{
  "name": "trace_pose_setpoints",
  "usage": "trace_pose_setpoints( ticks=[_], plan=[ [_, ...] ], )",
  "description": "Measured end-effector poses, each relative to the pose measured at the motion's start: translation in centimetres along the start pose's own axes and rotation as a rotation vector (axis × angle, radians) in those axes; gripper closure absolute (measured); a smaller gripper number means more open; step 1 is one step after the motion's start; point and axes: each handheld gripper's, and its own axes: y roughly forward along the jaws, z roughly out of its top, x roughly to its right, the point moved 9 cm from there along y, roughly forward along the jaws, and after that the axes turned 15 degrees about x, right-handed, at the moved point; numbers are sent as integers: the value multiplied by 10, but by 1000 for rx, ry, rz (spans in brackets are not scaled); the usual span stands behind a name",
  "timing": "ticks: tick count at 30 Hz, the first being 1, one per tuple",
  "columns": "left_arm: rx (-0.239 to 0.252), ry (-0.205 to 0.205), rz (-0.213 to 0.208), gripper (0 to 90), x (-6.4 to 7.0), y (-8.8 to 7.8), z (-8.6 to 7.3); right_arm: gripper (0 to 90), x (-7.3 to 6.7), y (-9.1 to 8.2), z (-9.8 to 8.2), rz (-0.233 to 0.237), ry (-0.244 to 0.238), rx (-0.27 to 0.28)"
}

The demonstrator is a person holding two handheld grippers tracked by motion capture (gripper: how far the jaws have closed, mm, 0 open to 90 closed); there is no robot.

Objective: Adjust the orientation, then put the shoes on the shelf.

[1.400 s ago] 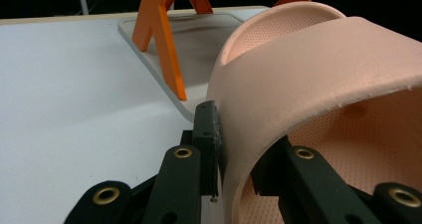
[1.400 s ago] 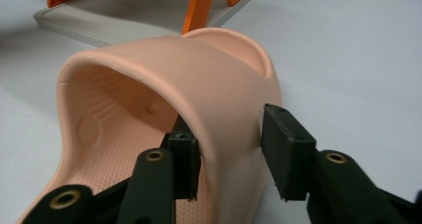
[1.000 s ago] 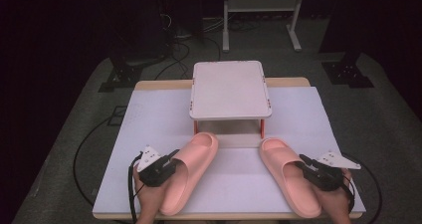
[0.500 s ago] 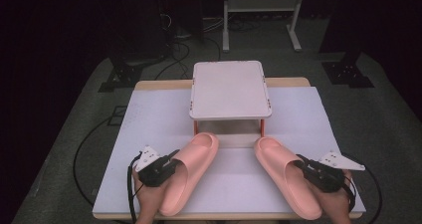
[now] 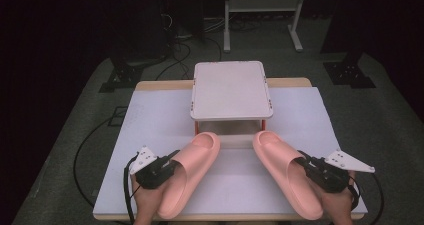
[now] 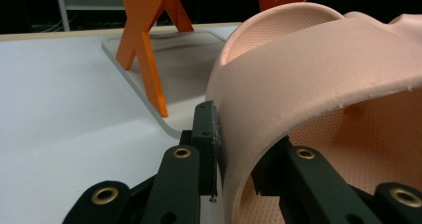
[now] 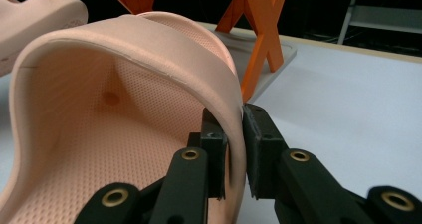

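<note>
Two pink slippers are in my grip, one per gripper. From the high view, the left slipper lies on the white table cover as it did a second ago, toe toward the small white stand, long axis slanting inward. The right slipper mirrors it, but its toe has swung a little toward the middle since the earlier pictures. My right gripper has just been closing, with the slipper's strap between its jaws. I judge both shoes now secured and ready to carry to the stand, probably onto its lower shelf.

In the left gripper view, my left gripper pinches the outer edge of the left slipper's strap, one jaw outside, one inside. The orange crossed legs of the stand rise just ahead.

In the right gripper view, the jaws press on the strap's edge from both sides; the right slipper's toe points away from me, toward the orange legs.
</note>
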Motion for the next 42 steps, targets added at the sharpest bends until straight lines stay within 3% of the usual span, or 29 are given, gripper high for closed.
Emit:
trace_pose_setpoints(
  ticks=[21, 42],
  plan=[
    [23, 26, -42, 758, 5, -8, 35, 802, -9, -10, 46, 29, -27, 83],
    [37, 26, -115, 757, 12, -1, 78, 802, -16, -4, 83, 59, -41, 90]
  ],
)
